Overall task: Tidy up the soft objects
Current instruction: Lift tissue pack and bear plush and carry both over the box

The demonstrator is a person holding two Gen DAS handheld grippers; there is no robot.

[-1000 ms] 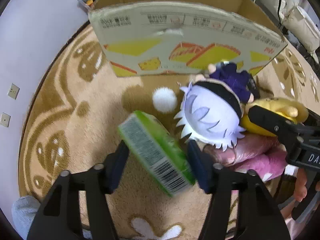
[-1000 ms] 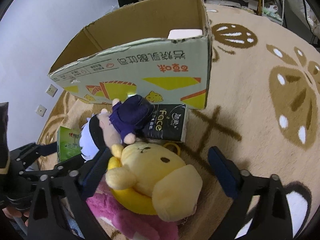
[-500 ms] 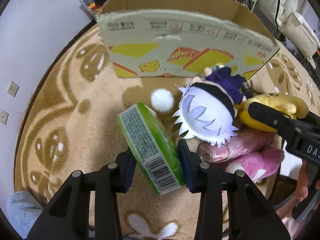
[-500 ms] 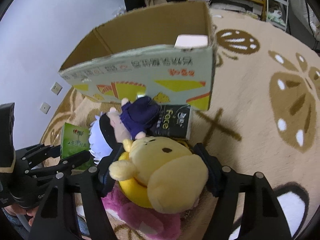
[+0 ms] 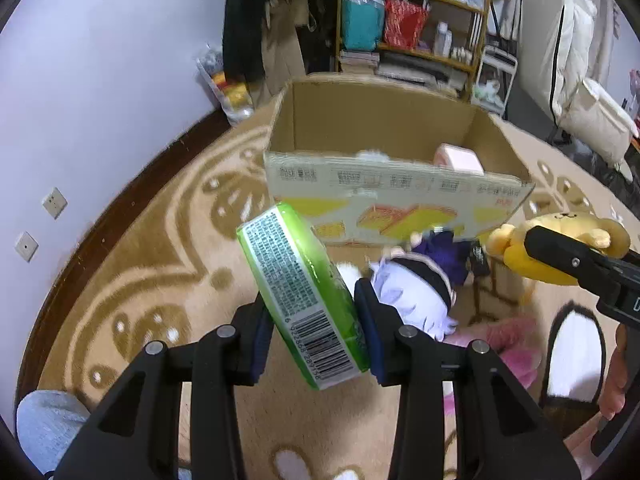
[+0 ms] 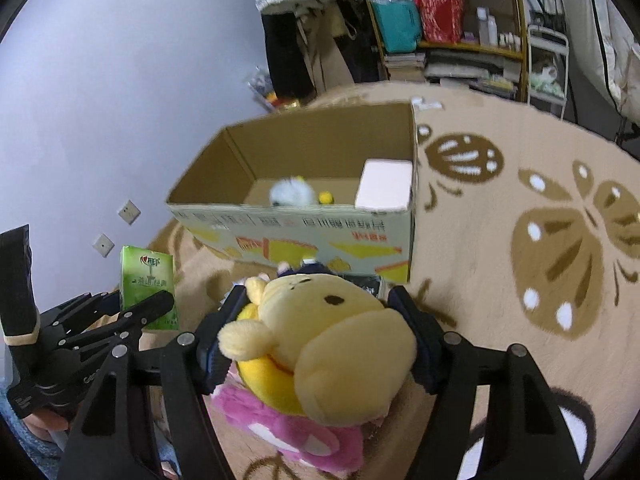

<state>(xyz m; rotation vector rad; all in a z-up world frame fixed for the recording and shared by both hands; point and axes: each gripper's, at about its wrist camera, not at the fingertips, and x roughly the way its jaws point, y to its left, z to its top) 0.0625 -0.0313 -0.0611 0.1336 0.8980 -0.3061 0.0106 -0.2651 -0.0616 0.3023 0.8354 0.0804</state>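
My left gripper (image 5: 314, 324) is shut on a green tissue pack (image 5: 300, 296) and holds it above the rug, in front of the open cardboard box (image 5: 396, 196). The pack also shows in the right wrist view (image 6: 149, 284). My right gripper (image 6: 316, 332) is shut on a yellow plush bear (image 6: 320, 340), lifted off the rug; it also shows in the left wrist view (image 5: 556, 248). A white-haired doll in purple (image 5: 416, 288) and a pink plush (image 6: 288, 428) lie on the rug below. The box (image 6: 304, 236) holds a pink-white pack (image 6: 384, 190) and a small white plush (image 6: 290, 192).
A black tissue pack (image 6: 366, 284) lies against the box front, mostly hidden by the bear. The tan patterned rug (image 6: 540, 260) stretches to the right. A purple wall (image 5: 100, 80) stands at the left, shelves (image 5: 404, 28) and hanging clothes behind the box.
Both grippers closed on their objects and rose: the left with the green tissue pack, the right with the yellow bear. The box's inside has come into view.
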